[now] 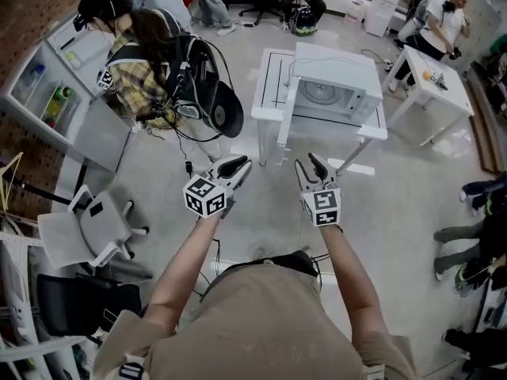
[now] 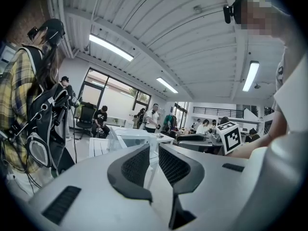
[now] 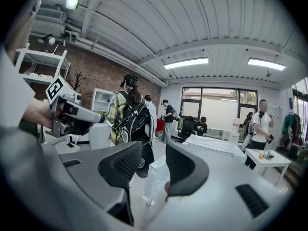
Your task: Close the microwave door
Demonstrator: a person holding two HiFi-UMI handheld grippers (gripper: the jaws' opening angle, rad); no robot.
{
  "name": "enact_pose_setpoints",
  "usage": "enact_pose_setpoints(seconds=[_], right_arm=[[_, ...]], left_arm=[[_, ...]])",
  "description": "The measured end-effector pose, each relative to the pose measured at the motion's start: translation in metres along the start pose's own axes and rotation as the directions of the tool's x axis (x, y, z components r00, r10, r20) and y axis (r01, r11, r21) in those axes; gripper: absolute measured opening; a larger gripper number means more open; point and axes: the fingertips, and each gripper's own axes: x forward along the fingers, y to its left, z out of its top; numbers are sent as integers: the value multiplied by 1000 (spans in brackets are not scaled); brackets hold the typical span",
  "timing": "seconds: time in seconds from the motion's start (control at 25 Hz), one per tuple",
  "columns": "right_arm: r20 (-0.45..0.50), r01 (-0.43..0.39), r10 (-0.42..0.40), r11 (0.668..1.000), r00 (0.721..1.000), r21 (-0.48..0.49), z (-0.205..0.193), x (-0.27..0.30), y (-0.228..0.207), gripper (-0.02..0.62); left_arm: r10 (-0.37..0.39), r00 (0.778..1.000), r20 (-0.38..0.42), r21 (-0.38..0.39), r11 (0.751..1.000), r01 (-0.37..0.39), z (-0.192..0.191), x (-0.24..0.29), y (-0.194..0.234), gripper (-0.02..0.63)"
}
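Looking like an open-plan research lab: strip lights (image 3: 185,63) are running along a ribbed ceiling, a person wearing a backpack rig (image 1: 170,74) is standing near a brick wall (image 3: 94,73), and a microwave (image 1: 333,85) is sitting on a white table (image 1: 372,129) mid-floor, with an office chair (image 1: 87,232) sitting nearby.

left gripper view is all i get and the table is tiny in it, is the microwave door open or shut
Observer: Open. In the head view the microwave door stands swung out to the left of the microwave, and the turntable shows inside.
Operator: either gripper on it
Observer: No. The left gripper and the right gripper both hang in the air short of the table, touching nothing.
Operator: right jaws
Observer: Apart in the right gripper view, with nothing between them.
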Motion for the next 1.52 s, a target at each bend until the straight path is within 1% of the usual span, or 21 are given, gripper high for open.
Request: enact_pose_setpoints(seconds=[0.12,0.2,0.24,0.28,0.48,0.6,0.76,1.0,1.16,1.36,1.44,1.52], right_arm=[[-17,-15,14,999,1000,-38,-7,25,10,144],[-40,-20,18,999,999,-46,-17,40,12,144],[-53,-19,16,999,998,-47,-22,47,12,144],[-68,-14,11,999,998,-50,-28,54,11,144],[-123,17,-25,997,992,-71,-54,83,9,144],[-148,23,-33,997,989,-69,-62,91,13,144],[-167,14,-27,997,986,-77,-70,100,19,144],[-174,-5,-8,998,985,-70,-74,107,29,144],[-175,-18,7,998,985,-60,-77,109,28,144],[-182,0,-12,998,983,-66,-86,121,18,144],[-198,2,-17,997,980,-75,-93,128,13,163],[-215,7,-28,995,976,-101,-99,137,8,226]], left_arm=[[17,1000,-13,8,1000,-17,-2,3,5,54],[25,1000,-19,20,999,-25,-3,7,7,35],[29,999,-20,27,999,-29,-3,9,9,12],[33,999,-23,34,999,-33,-3,11,11,6],[43,998,-42,50,998,-41,-5,17,17,5],[43,998,-54,54,998,-40,-12,17,18,5],[47,997,-60,38,998,-45,-20,18,22,5],[58,996,-63,33,998,-56,-26,17,34,5],[59,996,-70,38,998,-57,-26,28,42,5],[72,994,-83,37,997,-69,-29,46,54,5],[84,992,-94,30,996,-81,-31,55,59,5],[95,990,-107,27,995,-93,-30,65,64,5]])
